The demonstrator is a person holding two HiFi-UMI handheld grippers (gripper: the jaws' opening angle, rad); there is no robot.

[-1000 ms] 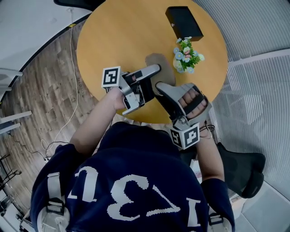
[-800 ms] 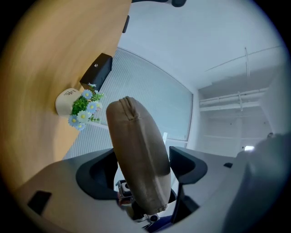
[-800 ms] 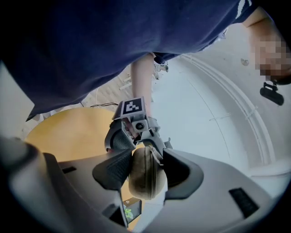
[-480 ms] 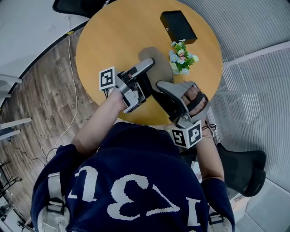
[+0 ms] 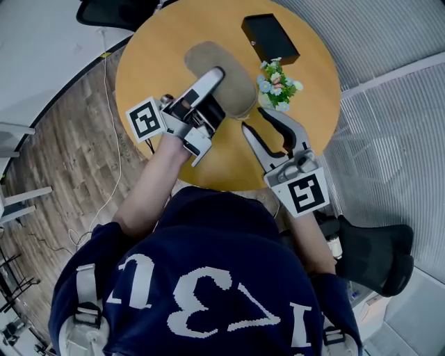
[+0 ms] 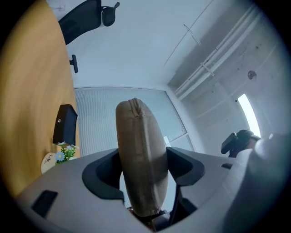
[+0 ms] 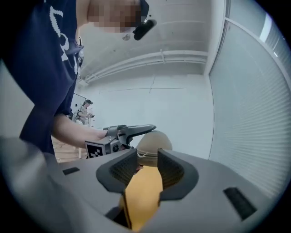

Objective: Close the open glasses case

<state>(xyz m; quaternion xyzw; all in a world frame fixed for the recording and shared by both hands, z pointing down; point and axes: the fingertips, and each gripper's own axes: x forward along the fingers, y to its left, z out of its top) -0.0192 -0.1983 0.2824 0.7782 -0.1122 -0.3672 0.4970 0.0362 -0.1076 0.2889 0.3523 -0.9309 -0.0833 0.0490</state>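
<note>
A tan oval glasses case (image 5: 233,83) hangs above the round wooden table (image 5: 167,55), and its two halves look closed together. My left gripper (image 5: 215,94) is shut on it. In the left gripper view the case (image 6: 138,150) stands on edge between the two jaws, which have just been closing and touch its sides. My right gripper (image 5: 256,119) hovers to the right of the case, open with nothing between its jaws, which have just been closing. In the right gripper view only the table's yellow top shows in the gap (image 7: 146,157), with the case (image 7: 154,139) beyond the jaw tips.
A black box (image 5: 270,38) lies at the far side of the table. A small pot of flowers (image 5: 278,85) stands right of the case. Black chairs sit at the lower right (image 5: 375,254) and beyond the table (image 5: 111,10). A cable runs along the wood floor at left.
The left gripper has lifted the case off the table and carried it away from me. The right gripper has rolled over, so its marker cube faces up, and now stands apart from the case.
</note>
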